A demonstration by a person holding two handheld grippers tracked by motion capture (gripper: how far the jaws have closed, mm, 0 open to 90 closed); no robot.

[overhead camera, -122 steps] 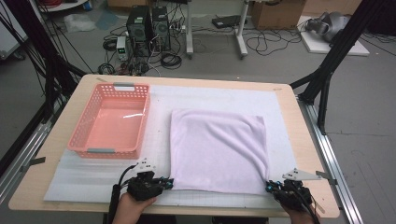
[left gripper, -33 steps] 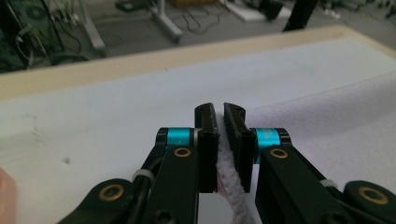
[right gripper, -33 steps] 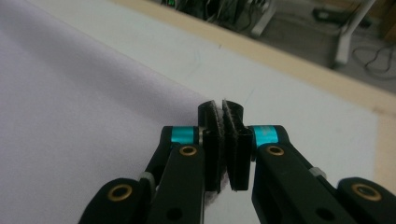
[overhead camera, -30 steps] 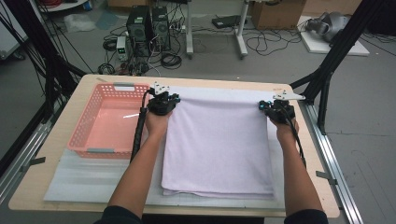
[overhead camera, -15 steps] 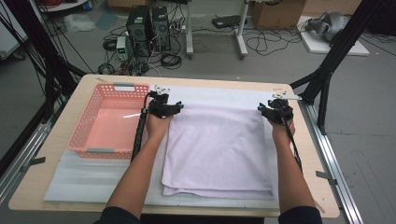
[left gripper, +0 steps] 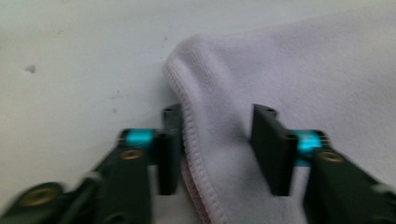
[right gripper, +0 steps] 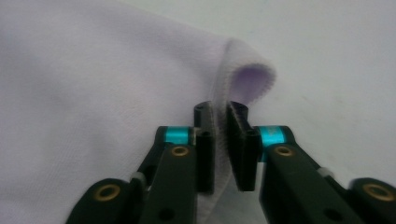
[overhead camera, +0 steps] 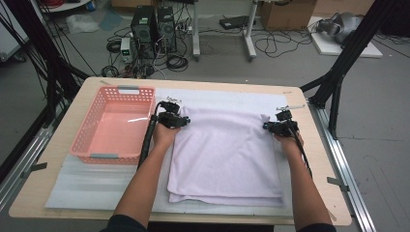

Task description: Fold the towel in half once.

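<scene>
Left claw (left gripper: 218, 116) stands apart around the far corner of the folded lilac terry towel (overhead camera: 225, 154) lying on the padded surface (overhead camera: 96, 188); my right claw (right gripper: 222, 112) clamps its hem. Pulling now, I risk a one-sided, skewed fold.

Both forearms extended forward; left tool (overhead camera: 186, 121) with jaws parted, right tool (overhead camera: 265, 126) with jaws pinched nearly together.

i see pale lilac towel (overhead camera: 225, 154), plain; pink basket (overhead camera: 112, 126); white mat (overhead camera: 96, 181); black grippers, left gripper (overhead camera: 180, 121), right gripper (overhead camera: 270, 126), teal bands.
</scene>
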